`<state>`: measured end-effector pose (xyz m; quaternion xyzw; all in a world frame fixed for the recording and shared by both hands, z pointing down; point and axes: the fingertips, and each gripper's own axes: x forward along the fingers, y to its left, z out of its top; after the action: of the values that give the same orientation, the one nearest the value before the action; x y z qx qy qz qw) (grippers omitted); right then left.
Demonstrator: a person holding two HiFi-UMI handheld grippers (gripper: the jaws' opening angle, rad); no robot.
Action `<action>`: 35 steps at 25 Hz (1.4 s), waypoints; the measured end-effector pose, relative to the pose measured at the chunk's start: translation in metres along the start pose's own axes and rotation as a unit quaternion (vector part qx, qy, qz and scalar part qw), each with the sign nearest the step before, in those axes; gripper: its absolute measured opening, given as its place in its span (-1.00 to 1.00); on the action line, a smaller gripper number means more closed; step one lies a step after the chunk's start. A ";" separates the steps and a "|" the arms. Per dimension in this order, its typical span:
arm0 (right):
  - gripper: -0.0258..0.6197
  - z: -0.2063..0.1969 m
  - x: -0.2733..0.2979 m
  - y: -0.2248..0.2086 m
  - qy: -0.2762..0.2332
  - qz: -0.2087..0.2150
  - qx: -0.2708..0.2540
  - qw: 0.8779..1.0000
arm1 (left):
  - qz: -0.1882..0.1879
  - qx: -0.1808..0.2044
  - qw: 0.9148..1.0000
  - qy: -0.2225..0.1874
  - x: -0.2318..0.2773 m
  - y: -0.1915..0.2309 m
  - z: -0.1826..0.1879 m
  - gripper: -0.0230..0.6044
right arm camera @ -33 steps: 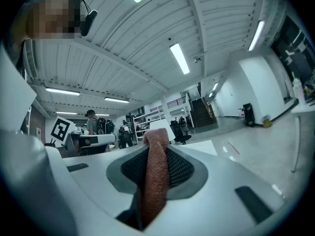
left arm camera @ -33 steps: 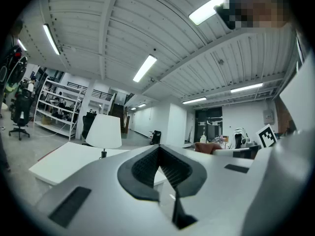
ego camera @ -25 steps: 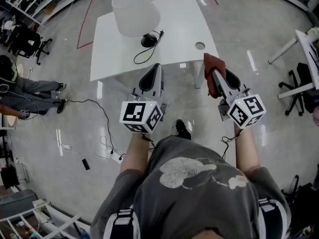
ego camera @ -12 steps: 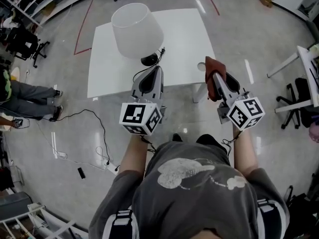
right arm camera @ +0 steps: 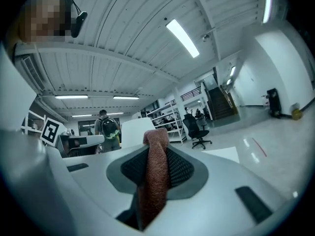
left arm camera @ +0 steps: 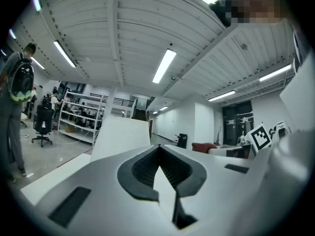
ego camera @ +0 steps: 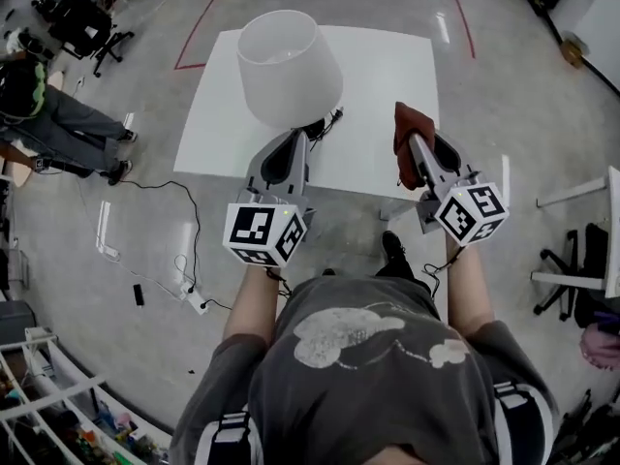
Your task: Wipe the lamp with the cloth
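Observation:
A white lamp (ego camera: 288,66) with a wide shade stands on a white table (ego camera: 387,71); its black base (ego camera: 313,128) and cord (ego camera: 332,121) show at the shade's near side. My left gripper (ego camera: 297,139) hovers just in front of the lamp's base, jaws shut with nothing between them. The lamp shade (left arm camera: 122,135) rises beyond them in the left gripper view. My right gripper (ego camera: 415,145) is over the table's near right edge, shut on a reddish-brown cloth (ego camera: 408,139). The cloth (right arm camera: 156,173) hangs out between the jaws in the right gripper view.
A person with a backpack (ego camera: 44,114) stands at the left, near office chairs (ego camera: 82,17). A cable and power strip (ego camera: 189,298) lie on the glossy floor at the left. Another white table (ego camera: 593,231) and a chair (ego camera: 572,289) are at the right.
The table and lamp have come closer under my grippers as I stepped forward. Both grippers now reach over the table's near edge; their states are unchanged.

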<state>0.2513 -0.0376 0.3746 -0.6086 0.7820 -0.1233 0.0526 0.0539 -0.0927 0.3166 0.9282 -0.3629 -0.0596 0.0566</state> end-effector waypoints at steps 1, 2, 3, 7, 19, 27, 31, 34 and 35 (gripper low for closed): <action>-0.65 0.003 0.010 -0.006 0.004 0.015 0.001 1.000 | 0.013 0.001 1.000 -0.001 0.004 0.000 0.000 -0.90; -0.65 0.007 0.019 -0.012 0.006 0.031 0.001 0.999 | 0.026 0.003 1.000 -0.002 0.009 0.000 0.001 -0.90; -0.65 0.012 0.028 -0.017 0.007 0.048 -0.001 0.999 | 0.038 0.005 0.999 -0.003 0.013 -0.001 0.001 -0.90; -0.65 0.027 0.057 -0.039 0.013 0.103 -0.010 0.995 | 0.095 0.012 0.995 -0.011 0.028 -0.001 0.003 -0.90; -0.65 0.075 0.124 -0.068 0.031 0.236 -0.067 0.969 | 0.252 0.028 0.967 -0.032 0.049 0.001 0.014 -0.90; -0.65 0.092 0.187 -0.028 0.024 0.298 -0.063 0.952 | 0.262 0.037 0.963 -0.048 0.052 0.028 0.020 -0.90; -0.65 0.106 0.220 -0.005 0.020 0.309 -0.083 0.947 | 0.287 0.041 0.956 -0.039 0.047 0.054 0.021 -0.90; -0.65 0.116 0.248 0.011 0.030 0.313 -0.097 0.944 | 0.302 0.051 0.952 -0.030 0.041 0.066 0.024 -0.90; -0.65 0.115 0.255 0.017 0.034 0.317 -0.099 0.942 | 0.304 0.050 0.951 -0.029 0.037 0.069 0.023 -0.90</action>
<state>0.1971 -0.2940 0.2764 -0.3263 0.9443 -0.0426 0.0013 0.0313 -0.1697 0.3012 0.7732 -0.6322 -0.0479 0.0156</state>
